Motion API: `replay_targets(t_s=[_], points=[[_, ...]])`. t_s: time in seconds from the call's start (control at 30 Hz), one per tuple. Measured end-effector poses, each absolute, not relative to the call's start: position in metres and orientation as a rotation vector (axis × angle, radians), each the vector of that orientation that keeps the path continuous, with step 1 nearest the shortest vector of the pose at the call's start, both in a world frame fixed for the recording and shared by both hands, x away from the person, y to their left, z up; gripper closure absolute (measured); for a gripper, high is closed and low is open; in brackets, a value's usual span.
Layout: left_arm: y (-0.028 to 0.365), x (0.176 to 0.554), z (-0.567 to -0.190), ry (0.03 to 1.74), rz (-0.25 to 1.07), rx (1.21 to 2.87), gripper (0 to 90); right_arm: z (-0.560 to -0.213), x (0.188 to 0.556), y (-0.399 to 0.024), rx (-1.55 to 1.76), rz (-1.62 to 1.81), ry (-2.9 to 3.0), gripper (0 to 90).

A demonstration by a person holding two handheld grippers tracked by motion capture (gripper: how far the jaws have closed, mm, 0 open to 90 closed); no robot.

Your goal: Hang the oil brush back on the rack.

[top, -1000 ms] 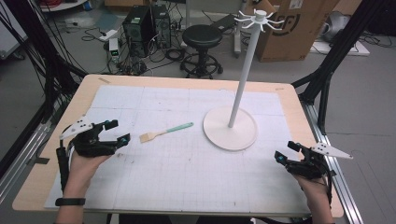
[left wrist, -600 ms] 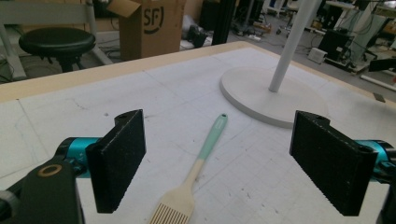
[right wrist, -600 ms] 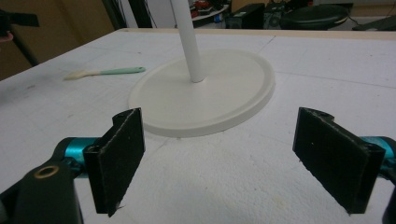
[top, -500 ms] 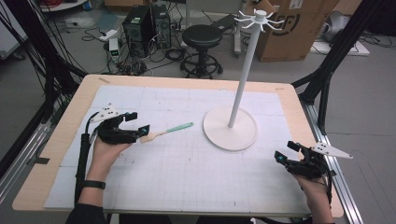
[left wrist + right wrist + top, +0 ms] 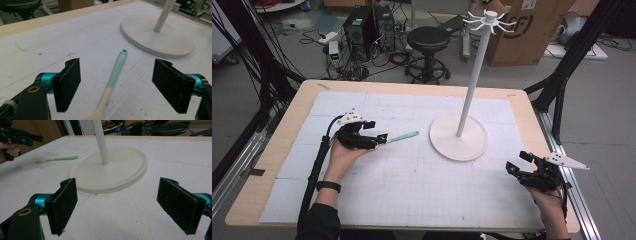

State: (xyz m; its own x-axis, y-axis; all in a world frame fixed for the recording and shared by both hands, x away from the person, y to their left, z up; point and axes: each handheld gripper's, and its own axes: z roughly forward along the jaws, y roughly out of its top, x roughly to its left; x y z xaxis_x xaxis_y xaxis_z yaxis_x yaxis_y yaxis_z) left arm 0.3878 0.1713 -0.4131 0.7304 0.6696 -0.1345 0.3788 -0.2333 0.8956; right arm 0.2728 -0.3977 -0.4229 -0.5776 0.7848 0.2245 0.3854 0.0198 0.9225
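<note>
A small spatula [image 5: 402, 136] with a teal handle and cream head lies flat on the white mat, left of the stand. My left gripper [image 5: 379, 138] hovers at its cream end, open. In the left gripper view the spatula [image 5: 113, 77] runs up between the two wide-apart black pads [image 5: 67, 83], untouched. A white stand [image 5: 458, 136] with a round base, tall pole and hooked top rises at mid-table. My right gripper [image 5: 513, 170] rests open near the table's right front corner, facing the stand's base [image 5: 110, 170], nothing between its pads [image 5: 63, 203].
The white gridded mat [image 5: 412, 185] covers a wooden table [image 5: 277, 150] with bare wood at the rims. Black frame posts flank both sides. Beyond the far edge stand a black stool [image 5: 428, 37], computer cases [image 5: 362, 27] and a cardboard box [image 5: 527, 30].
My left gripper has moved from the table's left edge rightward and forward to the spatula's cream end. The right gripper has stayed in place.
</note>
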Motion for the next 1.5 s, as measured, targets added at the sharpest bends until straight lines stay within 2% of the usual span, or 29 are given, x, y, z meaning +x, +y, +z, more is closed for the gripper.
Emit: replay_targets(t_s=[0.17, 0.37, 0.67, 1.07, 1.43, 1.5], points=[[0.163, 0.396, -0.425, 0.83, 0.338, 1.914, 24.1, -0.423, 0.273, -0.398, 1.193, 1.574, 1.956, 16.0], [0.158, 0.401, -0.437, 0.855, 0.355, 1.976, 29.5, -0.424, 0.274, -0.399, 1.195, 1.571, 1.959, 16.0], [0.152, 0.402, -0.447, 0.829, 0.381, 2.032, 50.4, -0.424, 0.274, -0.399, 1.198, 1.574, 1.96, 16.0], [0.15, 0.403, -0.449, 0.81, 0.372, 2.055, 66.3, -0.426, 0.274, -0.4, 1.205, 1.571, 1.961, 16.0], [0.146, 0.405, -0.451, 0.82, 0.371, 2.091, 70.9, -0.425, 0.273, -0.4, 1.199, 1.578, 1.958, 16.0], [0.146, 0.404, -0.451, 0.818, 0.371, 2.089, 77.3, -0.425, 0.273, -0.4, 1.207, 1.58, 1.957, 16.0]])
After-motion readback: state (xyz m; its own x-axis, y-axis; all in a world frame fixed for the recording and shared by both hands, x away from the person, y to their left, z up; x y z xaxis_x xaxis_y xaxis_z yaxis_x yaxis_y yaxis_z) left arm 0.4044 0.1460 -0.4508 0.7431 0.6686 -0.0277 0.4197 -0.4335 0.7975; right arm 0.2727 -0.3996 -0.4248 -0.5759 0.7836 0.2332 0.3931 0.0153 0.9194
